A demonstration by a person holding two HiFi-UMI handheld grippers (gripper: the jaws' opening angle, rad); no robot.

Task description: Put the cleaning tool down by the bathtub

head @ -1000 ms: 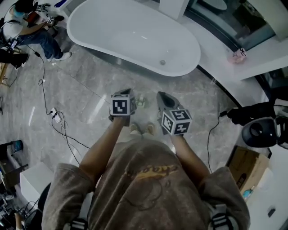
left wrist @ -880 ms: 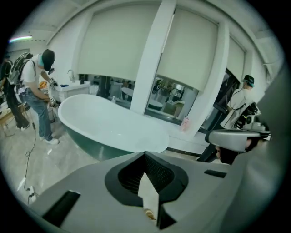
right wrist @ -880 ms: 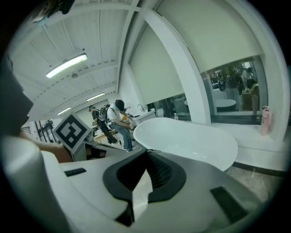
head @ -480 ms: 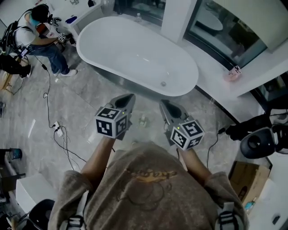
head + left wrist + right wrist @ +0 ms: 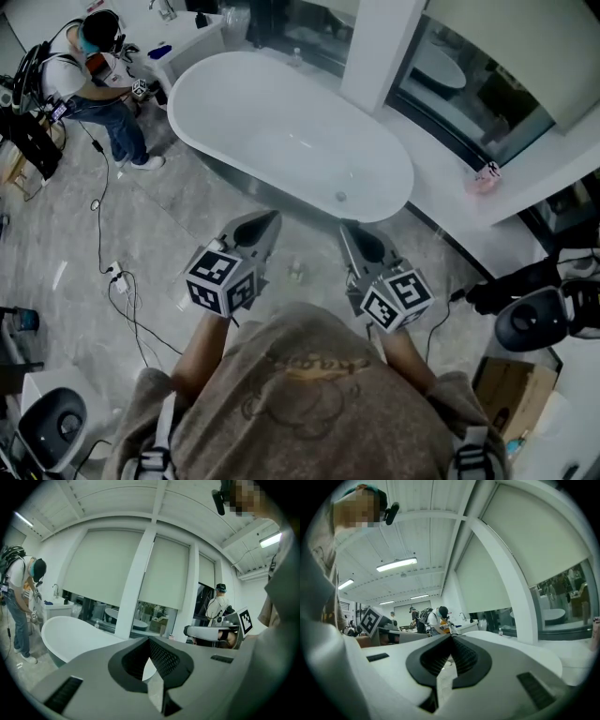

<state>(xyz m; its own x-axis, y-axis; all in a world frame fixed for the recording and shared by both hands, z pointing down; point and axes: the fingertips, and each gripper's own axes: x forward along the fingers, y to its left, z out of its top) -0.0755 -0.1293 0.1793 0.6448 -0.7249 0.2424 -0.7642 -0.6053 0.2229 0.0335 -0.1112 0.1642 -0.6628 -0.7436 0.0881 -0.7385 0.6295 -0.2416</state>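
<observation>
The white oval bathtub (image 5: 291, 141) stands on the grey marble floor just ahead of me. My left gripper (image 5: 266, 219) and right gripper (image 5: 348, 231) are held side by side in front of my chest, pointing at the tub's near rim. Both are shut with nothing between the jaws. In the left gripper view the left gripper (image 5: 150, 640) has its ribbed pads together, with the tub (image 5: 63, 633) behind them. The right gripper (image 5: 451, 637) looks the same in its own view. A small pale object (image 5: 298, 273) lies on the floor between the grippers; I cannot tell what it is.
A person (image 5: 89, 70) bends over a counter at the tub's far left end. Cables and a power strip (image 5: 117, 267) lie on the floor to the left. A white pillar (image 5: 380, 47) rises behind the tub; a black device (image 5: 539, 314) and a cardboard box (image 5: 502, 384) are at right.
The view has tilted up, so the tub sits lower and fuller in the frame. Both grippers have spread a little apart and still point at the tub. The feet have dropped out of sight.
</observation>
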